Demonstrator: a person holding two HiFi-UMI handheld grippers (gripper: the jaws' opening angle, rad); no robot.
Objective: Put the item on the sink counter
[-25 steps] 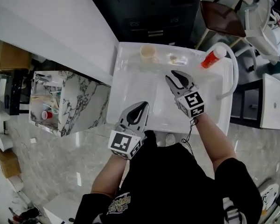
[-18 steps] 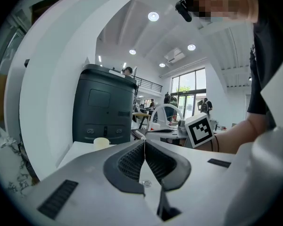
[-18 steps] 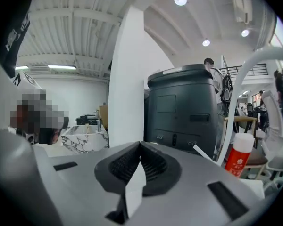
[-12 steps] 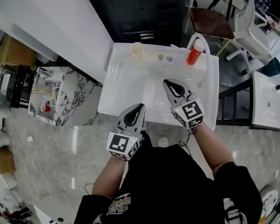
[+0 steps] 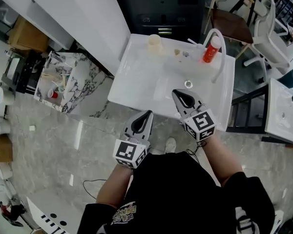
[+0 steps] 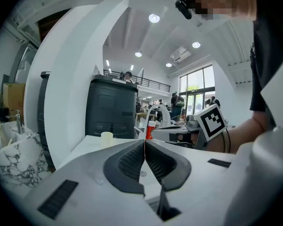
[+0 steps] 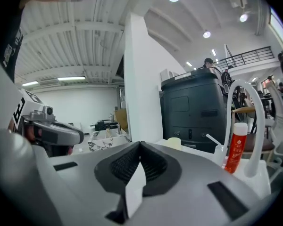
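The white sink counter carries a cream cup, a red bottle and a small pale item along its back edge. My right gripper hovers over the basin's front part, shut, with nothing between the pads. My left gripper hangs just off the counter's front edge, also shut and empty. In the left gripper view the shut jaws point at the cup and bottle. In the right gripper view the shut jaws face the bottle and cup.
A curved white faucet arches over the basin by the drain. A marble-patterned bin with clutter stands to the left on the floor. A dark cabinet sits behind the sink, with chairs at the back right.
The right gripper's jaws went from open to shut with nothing in them. Both grippers drew back from over the basin toward the counter's front edge.
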